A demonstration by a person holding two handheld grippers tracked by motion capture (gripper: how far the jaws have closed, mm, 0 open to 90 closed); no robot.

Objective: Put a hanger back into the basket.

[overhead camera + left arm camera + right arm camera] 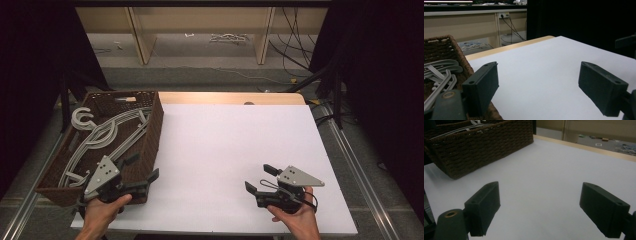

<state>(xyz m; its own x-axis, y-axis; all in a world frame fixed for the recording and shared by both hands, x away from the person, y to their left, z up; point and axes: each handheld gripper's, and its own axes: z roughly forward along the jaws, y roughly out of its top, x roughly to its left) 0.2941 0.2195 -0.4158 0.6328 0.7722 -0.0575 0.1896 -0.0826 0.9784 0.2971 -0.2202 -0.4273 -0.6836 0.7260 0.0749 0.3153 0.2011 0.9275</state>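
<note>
A dark brown wicker basket [152,131] stands at the table's left and holds several grey plastic hangers [107,132]. My left gripper [145,166] is open at the basket's near right corner, one jaw over the rim and one over the white sheet; nothing is between its jaws. In the left gripper view [541,87] the basket [441,46] and hangers [442,72] lie to the left. My right gripper [258,177] is open and empty low over the white sheet near the front right. In the right gripper view [540,207] its jaws point toward the basket [481,147].
A white sheet [235,150] covers most of the wooden table [225,97]. Black stands and cables flank the table on both sides. Beyond the far edge are the floor and wooden furniture legs [264,35].
</note>
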